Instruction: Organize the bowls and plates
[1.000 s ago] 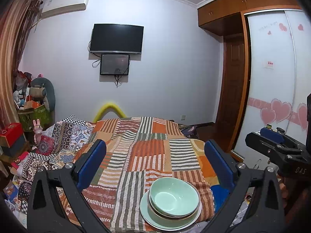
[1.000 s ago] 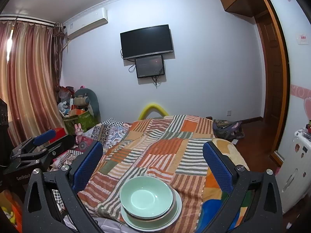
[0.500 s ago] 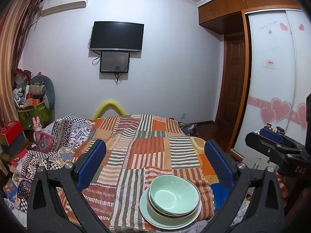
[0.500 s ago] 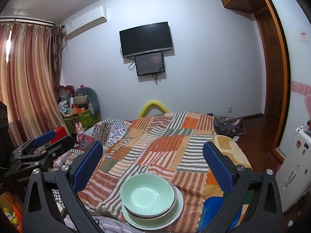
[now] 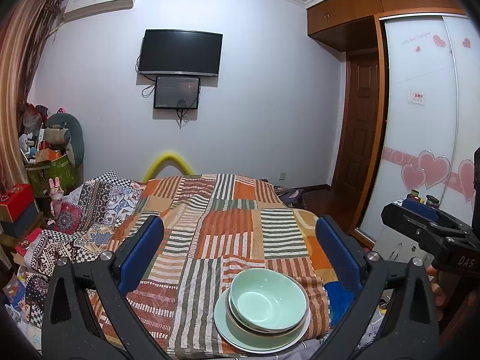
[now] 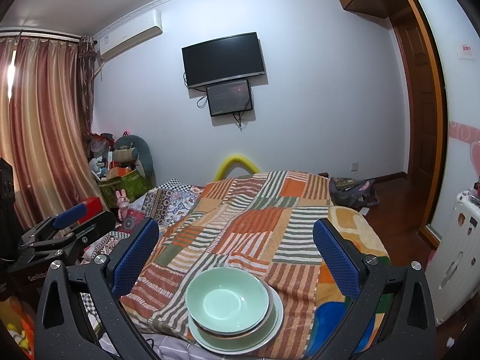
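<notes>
Left wrist view: left hand-held gripper (image 5: 240,250) spread wide, empty, blue pads well apart. Pale green ceramic bowl (image 5: 268,300) nested in a brown-rimmed bowl (image 5: 295,327) on a pale green round plate (image 5: 231,328), stacked at the near edge of the striped patchwork bed cover (image 5: 210,225). Right wrist view: right hand-held gripper (image 6: 235,247) equally wide, holding nothing, stack near centre below it.
</notes>
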`<state>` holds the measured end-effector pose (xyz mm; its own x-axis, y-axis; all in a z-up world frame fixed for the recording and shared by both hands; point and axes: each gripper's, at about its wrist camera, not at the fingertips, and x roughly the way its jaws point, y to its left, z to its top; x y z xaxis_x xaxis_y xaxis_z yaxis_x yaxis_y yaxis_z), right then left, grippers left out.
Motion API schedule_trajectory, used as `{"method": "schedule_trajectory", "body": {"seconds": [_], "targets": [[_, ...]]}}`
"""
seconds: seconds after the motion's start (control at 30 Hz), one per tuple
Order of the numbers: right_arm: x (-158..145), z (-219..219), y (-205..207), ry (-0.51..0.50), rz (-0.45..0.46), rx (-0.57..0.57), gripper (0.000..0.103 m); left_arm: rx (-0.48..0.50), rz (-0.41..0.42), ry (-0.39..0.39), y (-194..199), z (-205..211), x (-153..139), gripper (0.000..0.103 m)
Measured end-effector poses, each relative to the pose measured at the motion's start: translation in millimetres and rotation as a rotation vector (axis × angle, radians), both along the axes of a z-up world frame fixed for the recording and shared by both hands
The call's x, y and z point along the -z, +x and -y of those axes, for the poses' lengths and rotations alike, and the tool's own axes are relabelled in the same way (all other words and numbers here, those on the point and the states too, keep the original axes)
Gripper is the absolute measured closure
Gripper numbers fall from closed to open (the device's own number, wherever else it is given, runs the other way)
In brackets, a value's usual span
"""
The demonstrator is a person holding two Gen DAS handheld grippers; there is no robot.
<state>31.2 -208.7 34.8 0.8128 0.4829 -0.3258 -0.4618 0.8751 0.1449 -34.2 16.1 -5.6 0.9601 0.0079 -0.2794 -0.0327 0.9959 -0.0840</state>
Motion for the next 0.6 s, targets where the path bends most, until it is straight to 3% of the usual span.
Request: {"method": "schedule_trajectory", "body": {"seconds": [0.6], "targets": [[-0.5, 0.1, 0.1, 0.001, -0.001, 0.000, 0.001, 0.025, -0.011, -0.007, 3.6, -1.2, 0.7, 0.000]]}}
